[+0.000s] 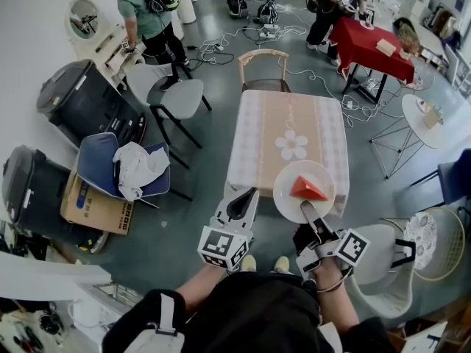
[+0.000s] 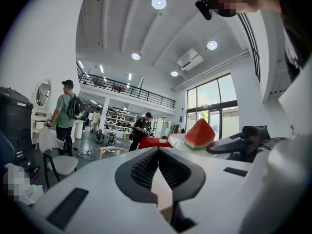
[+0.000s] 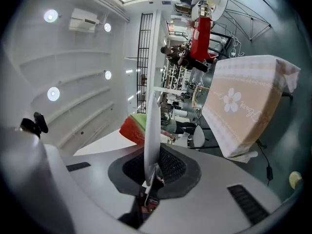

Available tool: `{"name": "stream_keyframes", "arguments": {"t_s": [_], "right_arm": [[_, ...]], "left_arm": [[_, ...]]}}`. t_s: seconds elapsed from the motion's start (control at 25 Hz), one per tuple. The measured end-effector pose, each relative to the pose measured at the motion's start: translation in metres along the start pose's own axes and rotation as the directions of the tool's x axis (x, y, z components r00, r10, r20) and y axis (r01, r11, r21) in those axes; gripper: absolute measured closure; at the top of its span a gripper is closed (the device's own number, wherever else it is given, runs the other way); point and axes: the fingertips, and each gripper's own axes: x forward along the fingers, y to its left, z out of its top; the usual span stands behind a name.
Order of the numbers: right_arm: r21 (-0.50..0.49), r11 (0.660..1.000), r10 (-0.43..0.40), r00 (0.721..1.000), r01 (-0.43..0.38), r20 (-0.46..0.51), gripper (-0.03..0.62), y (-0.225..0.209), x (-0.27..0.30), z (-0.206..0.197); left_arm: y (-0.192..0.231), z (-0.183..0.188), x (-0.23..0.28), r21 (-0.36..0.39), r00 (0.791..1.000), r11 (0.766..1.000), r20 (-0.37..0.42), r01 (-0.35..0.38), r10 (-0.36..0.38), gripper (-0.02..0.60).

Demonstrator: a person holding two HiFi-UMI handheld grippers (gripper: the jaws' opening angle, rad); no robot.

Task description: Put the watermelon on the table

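A red watermelon wedge [image 1: 307,190] lies on a white plate [image 1: 288,194]. My right gripper [image 1: 305,209] is shut on the plate's near rim and holds the plate in the air at the near right corner of the table [image 1: 283,127], which has a pink flowered cloth. In the right gripper view the plate [image 3: 151,82] stands edge-on between the jaws, with the watermelon [image 3: 132,128] on its left and the table [image 3: 246,101] on its right. My left gripper [image 1: 243,200] is shut and holds nothing, just left of the plate. The left gripper view shows the watermelon [image 2: 199,134] off to the right.
A wooden chair [image 1: 263,63] stands at the table's far end and a grey chair [image 1: 174,94] to its left. A blue chair with a cloth [image 1: 121,166], a cardboard box [image 1: 94,209] and black bins line the left. A white chair [image 1: 384,265] is near right. People stand at the back.
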Motion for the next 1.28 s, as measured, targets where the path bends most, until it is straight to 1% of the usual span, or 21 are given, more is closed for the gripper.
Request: {"name": "stream_keyframes", "arguments": {"t_s": [0.2, 0.32, 0.4, 0.52, 0.6, 0.68, 0.88, 1.28], "right_arm": [[-0.014, 1.000, -0.003, 1.000, 0.003, 0.005, 0.565, 0.005, 0.004, -0.013], [-0.014, 1.000, -0.005, 1.000, 0.005, 0.011, 0.565, 0.007, 0.007, -0.021], [-0.014, 1.000, -0.005, 1.000, 0.005, 0.013, 0.565, 0.009, 0.008, -0.027], [-0.012, 1.000, -0.011, 1.000, 0.011, 0.011, 0.565, 0.009, 0.011, -0.037], [-0.010, 1.000, -0.012, 1.000, 0.012, 0.009, 0.565, 0.011, 0.013, -0.044], [-0.010, 1.000, -0.010, 1.000, 0.010, 0.006, 0.565, 0.013, 0.014, -0.051], [-0.019, 1.000, -0.009, 1.000, 0.009, -0.004, 0.565, 0.013, 0.020, -0.063], [-0.040, 0.999, -0.003, 1.000, 0.003, 0.008, 0.565, 0.009, 0.024, -0.059]], "left_arm": [[0.008, 0.002, -0.011, -0.009, 1.000, 1.000, 0.007, 0.010, -0.010, 0.568], [0.012, 0.003, -0.018, 0.000, 1.000, 1.000, 0.010, 0.014, -0.014, 0.568], [0.015, 0.004, -0.022, 0.027, 1.000, 1.000, 0.003, 0.006, -0.006, 0.569], [0.019, 0.004, -0.028, 0.106, 1.000, 0.994, -0.018, -0.024, 0.026, 0.569], [0.023, 0.006, -0.033, 0.131, 0.998, 0.990, -0.024, -0.046, 0.050, 0.569], [0.027, 0.009, -0.037, 0.130, 0.998, 0.990, -0.016, -0.060, 0.063, 0.571], [0.034, 0.009, -0.046, 0.111, 0.999, 0.993, -0.004, -0.050, 0.051, 0.569], [0.040, 0.005, -0.043, 0.105, 0.999, 0.994, 0.006, -0.037, 0.036, 0.569]]}}
